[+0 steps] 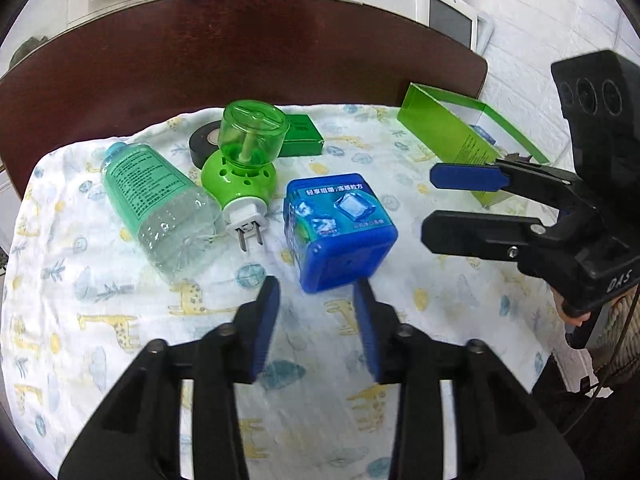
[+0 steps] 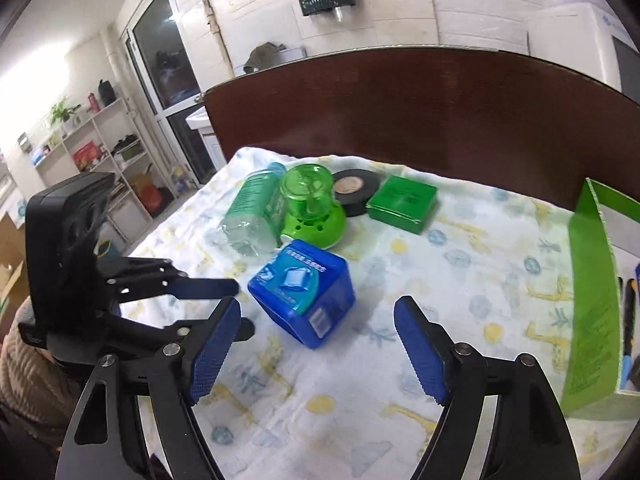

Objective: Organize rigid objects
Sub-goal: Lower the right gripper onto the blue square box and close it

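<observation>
While the left gripper [image 1: 316, 292] hovers with jaws apart and empty just short of the blue plastic cube-shaped box [image 1: 340, 232] on the giraffe-print cloth [image 1: 100, 320], the right gripper [image 2: 318, 320] gapes wide, empty, beside it.

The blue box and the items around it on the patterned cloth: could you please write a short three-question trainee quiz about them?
1. True or false: the blue box is clamped between the fingers of the left gripper.
2. Multiple choice: what lies directly beside the clear bottle? A) a red mug B) the green plug-in device C) a pair of scissors
3. Short answer: which two things lie behind the plug-in device, towards the dark headboard?

Key
1. False: the box lies on the cloth beyond the fingertips, apart from them.
2. B
3. The black tape roll and the small green box.
</observation>
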Demonstrator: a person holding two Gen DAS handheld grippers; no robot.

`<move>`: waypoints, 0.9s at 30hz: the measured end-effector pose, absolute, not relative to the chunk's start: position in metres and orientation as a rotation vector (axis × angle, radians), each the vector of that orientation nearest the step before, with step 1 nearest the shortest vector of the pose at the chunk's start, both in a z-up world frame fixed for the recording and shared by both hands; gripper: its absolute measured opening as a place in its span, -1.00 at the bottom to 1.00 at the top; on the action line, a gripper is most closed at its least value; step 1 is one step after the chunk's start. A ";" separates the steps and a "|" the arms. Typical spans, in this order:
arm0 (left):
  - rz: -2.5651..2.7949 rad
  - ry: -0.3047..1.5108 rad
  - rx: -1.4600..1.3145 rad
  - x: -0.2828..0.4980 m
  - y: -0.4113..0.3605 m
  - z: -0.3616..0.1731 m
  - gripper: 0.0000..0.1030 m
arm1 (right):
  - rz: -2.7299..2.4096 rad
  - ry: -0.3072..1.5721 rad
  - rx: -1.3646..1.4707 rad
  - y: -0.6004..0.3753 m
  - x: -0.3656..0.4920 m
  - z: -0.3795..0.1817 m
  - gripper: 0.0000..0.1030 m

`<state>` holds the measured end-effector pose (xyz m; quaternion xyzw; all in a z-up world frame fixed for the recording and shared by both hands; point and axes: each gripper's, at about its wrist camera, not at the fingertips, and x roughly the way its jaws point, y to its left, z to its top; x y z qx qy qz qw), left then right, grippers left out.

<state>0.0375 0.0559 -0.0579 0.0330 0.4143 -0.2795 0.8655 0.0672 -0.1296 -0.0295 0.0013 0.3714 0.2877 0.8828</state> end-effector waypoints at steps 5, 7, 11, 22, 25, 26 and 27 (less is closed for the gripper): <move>-0.616 0.861 0.064 0.043 0.050 -0.059 -0.35 | 0.621 0.832 0.120 -0.127 0.087 -0.043 0.56; -0.622 0.853 0.061 0.046 0.047 -0.059 -0.35 | 0.614 0.845 0.144 -0.127 0.094 -0.046 0.56; -0.629 0.850 0.063 0.051 0.044 -0.060 -0.31 | 0.626 0.861 0.166 -0.125 0.106 -0.049 0.56; -0.621 0.861 0.053 0.066 0.034 -0.066 -0.32 | 0.653 0.939 0.172 -0.107 0.116 -0.060 0.27; -0.620 0.849 0.076 0.064 0.028 -0.062 -0.32 | 0.638 0.923 0.150 -0.108 0.112 -0.054 0.25; -0.621 0.843 0.080 0.063 0.026 -0.059 -0.32 | 0.636 0.918 0.155 -0.110 0.111 -0.052 0.25; -0.624 0.839 0.081 0.062 0.025 -0.057 -0.32 | 0.635 0.912 0.161 -0.113 0.110 -0.050 0.25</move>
